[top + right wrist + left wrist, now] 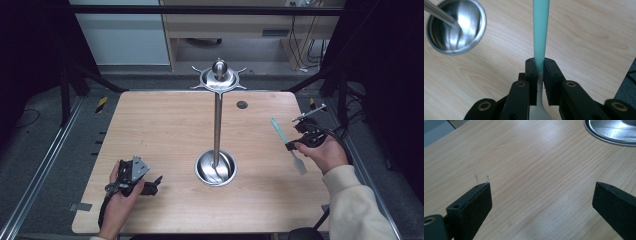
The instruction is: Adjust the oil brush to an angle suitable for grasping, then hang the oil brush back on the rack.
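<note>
A spatula (278,131) with a teal handle and a pale blade is lifted above the table's right side. My right gripper (291,145) is shut on it where the handle meets the blade. In the right gripper view the teal handle (541,30) runs up and away from the right gripper (539,62), and the pale blade end hangs down behind the pads. A metal stand (217,120) rises from a round steel base bowl (216,170) at the table's middle, with a hooked top (219,77). My left gripper (156,183) rests open on the table at the front left, with bare wood between its jaws (541,195).
The wooden table (165,125) has a small dark round hole (242,104) near its far edge. The base bowl's rim (609,132) lies ahead and to the right of the left gripper. In the right gripper view the bowl (456,27) sits at the upper left. Dark frame posts stand at both sides.
</note>
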Action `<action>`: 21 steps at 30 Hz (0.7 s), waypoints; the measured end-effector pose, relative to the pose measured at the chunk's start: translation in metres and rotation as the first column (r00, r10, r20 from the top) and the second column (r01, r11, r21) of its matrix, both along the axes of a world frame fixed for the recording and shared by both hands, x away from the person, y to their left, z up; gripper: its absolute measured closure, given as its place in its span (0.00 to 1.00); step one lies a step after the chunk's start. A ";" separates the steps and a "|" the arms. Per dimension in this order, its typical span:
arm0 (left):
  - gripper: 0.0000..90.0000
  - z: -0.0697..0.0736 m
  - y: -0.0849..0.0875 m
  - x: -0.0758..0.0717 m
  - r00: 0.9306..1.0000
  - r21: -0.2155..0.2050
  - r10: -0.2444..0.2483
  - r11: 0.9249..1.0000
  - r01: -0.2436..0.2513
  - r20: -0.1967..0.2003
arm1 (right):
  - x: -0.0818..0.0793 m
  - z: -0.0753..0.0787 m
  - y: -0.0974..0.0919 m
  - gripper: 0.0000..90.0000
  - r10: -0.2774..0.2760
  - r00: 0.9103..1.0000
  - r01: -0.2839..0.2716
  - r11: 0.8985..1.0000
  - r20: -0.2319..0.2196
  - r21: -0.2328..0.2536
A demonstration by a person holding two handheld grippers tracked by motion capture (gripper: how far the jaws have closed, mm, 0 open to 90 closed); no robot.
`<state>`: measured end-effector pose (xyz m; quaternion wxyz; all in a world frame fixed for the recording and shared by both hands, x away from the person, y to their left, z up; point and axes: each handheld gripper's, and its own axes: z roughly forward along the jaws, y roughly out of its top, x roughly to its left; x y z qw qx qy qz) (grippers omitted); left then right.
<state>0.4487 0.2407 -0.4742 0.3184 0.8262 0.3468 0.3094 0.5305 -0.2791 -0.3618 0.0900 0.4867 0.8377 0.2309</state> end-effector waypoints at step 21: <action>0.02 0.000 0.000 -0.001 1.000 0.004 0.000 1.000 0.000 0.003 | -0.049 0.056 0.012 0.91 0.051 0.957 -0.099 0.982 0.286 0.159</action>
